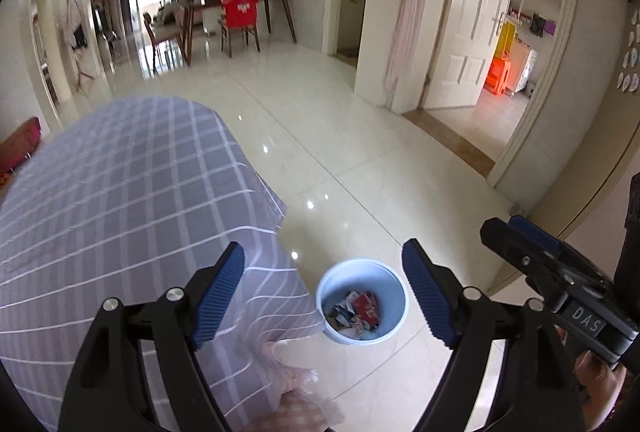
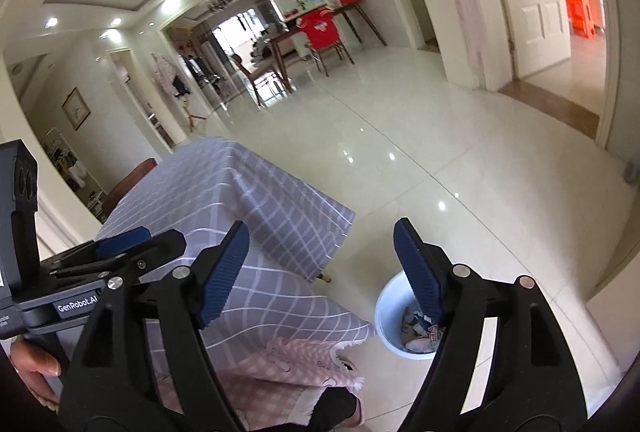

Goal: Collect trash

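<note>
A small white bin (image 1: pixel 362 302) stands on the tiled floor beside the table's corner, holding several crumpled wrappers (image 1: pixel 358 312). My left gripper (image 1: pixel 323 296) is open and empty, held above the bin, its blue pads either side of it. My right gripper (image 2: pixel 320 272) is open and empty too, above the table's edge. The bin also shows in the right wrist view (image 2: pixel 390 312), partly behind the right finger. The right gripper shows at the right edge of the left wrist view (image 1: pixel 560 272), and the left gripper at the left of the right wrist view (image 2: pixel 120 252).
A table under a grey checked cloth (image 1: pixel 120 200) fills the left. A pink cloth (image 2: pixel 288 364) hangs at its near corner. Glossy floor (image 1: pixel 340 136) stretches ahead to a dining table with chairs (image 1: pixel 236 16). An open white door (image 1: pixel 468 20) is at right.
</note>
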A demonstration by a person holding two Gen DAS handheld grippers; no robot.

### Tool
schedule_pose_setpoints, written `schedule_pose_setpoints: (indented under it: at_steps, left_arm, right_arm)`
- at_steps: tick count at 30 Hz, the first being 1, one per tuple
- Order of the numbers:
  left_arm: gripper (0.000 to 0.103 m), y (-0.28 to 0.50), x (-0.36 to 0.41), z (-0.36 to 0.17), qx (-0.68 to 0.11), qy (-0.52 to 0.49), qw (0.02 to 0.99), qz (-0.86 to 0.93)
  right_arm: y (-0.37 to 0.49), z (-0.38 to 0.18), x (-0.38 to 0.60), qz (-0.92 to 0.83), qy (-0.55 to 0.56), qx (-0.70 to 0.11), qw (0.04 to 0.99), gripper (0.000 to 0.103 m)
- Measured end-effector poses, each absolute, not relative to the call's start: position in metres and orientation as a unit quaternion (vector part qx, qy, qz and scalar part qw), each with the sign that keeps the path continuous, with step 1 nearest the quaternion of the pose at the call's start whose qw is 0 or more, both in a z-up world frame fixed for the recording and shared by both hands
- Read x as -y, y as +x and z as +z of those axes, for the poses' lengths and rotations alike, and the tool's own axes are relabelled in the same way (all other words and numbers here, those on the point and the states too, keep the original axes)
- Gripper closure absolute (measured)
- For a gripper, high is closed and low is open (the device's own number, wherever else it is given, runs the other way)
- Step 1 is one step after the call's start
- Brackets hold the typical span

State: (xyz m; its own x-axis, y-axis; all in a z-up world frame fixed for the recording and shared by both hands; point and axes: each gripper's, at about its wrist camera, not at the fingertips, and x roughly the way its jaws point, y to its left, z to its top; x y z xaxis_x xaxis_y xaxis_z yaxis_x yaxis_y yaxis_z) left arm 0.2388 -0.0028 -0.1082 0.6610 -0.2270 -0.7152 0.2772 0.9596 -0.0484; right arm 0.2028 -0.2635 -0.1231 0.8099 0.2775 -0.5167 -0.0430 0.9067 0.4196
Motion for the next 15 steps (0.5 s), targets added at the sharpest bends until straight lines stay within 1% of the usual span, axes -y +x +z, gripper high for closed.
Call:
schedule_pose_setpoints:
  at_steps: [4, 6, 9, 11, 15]
  left_arm:
    - [0.021, 0.207, -0.016, -0.081, -0.358, 0.034, 0.926, -0.113]
    - [0.018, 0.192, -0.023, -0.068, -0.346, 0.035, 0.932, -0.104]
    - [0.016, 0.166, -0.034, -0.05, -0.321, 0.042, 0.943, -0.079]
    - [0.013, 0.146, -0.04, -0.039, -0.305, 0.043, 0.949, -0.064]
    - [0.013, 0.118, -0.046, -0.021, -0.282, 0.041, 0.957, -0.05]
  right_arm:
    - [0.178, -0.097, 0.247, 0.097, 0.176, -0.273, 0.941, 0.024]
    - [0.165, -0.086, 0.24, 0.105, 0.167, -0.261, 0.945, 0.023]
    - [0.145, -0.07, 0.228, 0.11, 0.154, -0.248, 0.95, 0.019]
    - [0.131, -0.059, 0.221, 0.119, 0.149, -0.236, 0.953, 0.017]
    - [0.103, -0.043, 0.211, 0.122, 0.135, -0.215, 0.96, 0.014]
